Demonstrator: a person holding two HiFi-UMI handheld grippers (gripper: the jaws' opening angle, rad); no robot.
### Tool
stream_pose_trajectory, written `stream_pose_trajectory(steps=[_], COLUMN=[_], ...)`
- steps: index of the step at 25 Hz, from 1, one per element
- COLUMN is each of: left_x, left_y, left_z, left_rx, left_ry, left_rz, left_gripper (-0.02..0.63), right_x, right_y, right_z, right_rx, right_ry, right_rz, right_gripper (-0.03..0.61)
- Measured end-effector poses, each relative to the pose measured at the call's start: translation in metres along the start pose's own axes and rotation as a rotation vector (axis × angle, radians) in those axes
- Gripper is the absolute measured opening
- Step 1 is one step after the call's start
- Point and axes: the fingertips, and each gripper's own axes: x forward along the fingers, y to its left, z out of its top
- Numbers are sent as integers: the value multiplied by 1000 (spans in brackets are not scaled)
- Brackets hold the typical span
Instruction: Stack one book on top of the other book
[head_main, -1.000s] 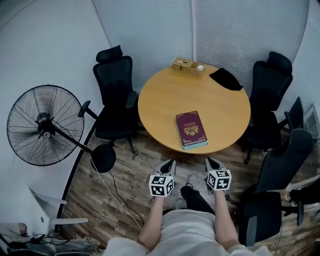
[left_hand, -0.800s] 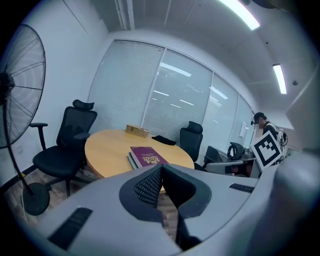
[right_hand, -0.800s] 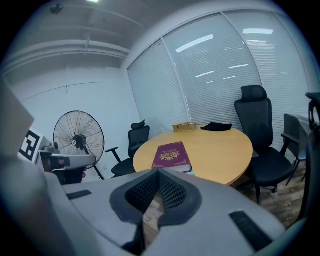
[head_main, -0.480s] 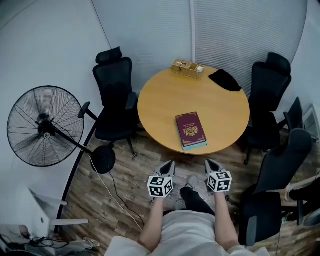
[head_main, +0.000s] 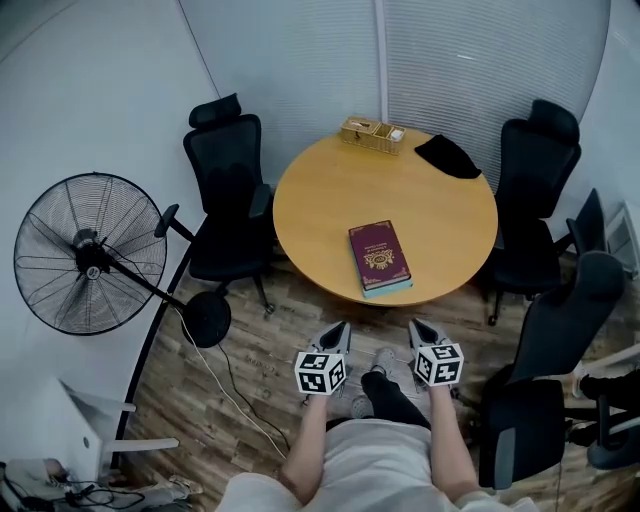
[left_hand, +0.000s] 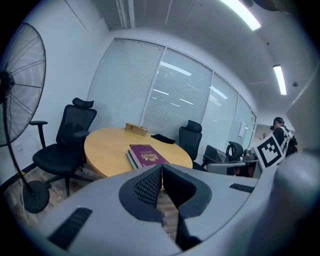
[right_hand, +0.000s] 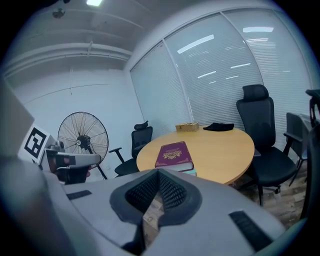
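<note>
Jaws closed on both grippers, nothing held: left gripper (head_main: 339, 327) and right gripper (head_main: 418, 326) have pads together in their own views. Both sit side by side over the wood floor (head_main: 260, 350), pointed at the round desk (head_main: 320, 200) and short of its near edge, well apart from the books. Maroon book (head_main: 378, 254) lies flat on top of a teal-edged book (head_main: 391, 291), roughly aligned, with the lower one's edge showing along the near side. The stack is near the desk's near edge, right of centre in the head view. Wicker box (head_main: 372, 133) and a black cloth item (head_main: 448, 157) are at the far edge. Black office chairs flank the desk, one to the left (head_main: 225, 190). Standing fan (head_main: 88, 252) is at far left.
</note>
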Motion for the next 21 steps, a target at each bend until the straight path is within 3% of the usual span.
stream_pose_trajectory(steps=[21], left_x=[-3], left_y=[-7], left_z=[-9], left_rx=[17], left_ry=[23], left_rz=[22], left_gripper=[29], right_x=[-12], right_y=[0], right_z=[-11], right_rx=[-2], right_ry=[12], right_rz=[-1], right_gripper=[20])
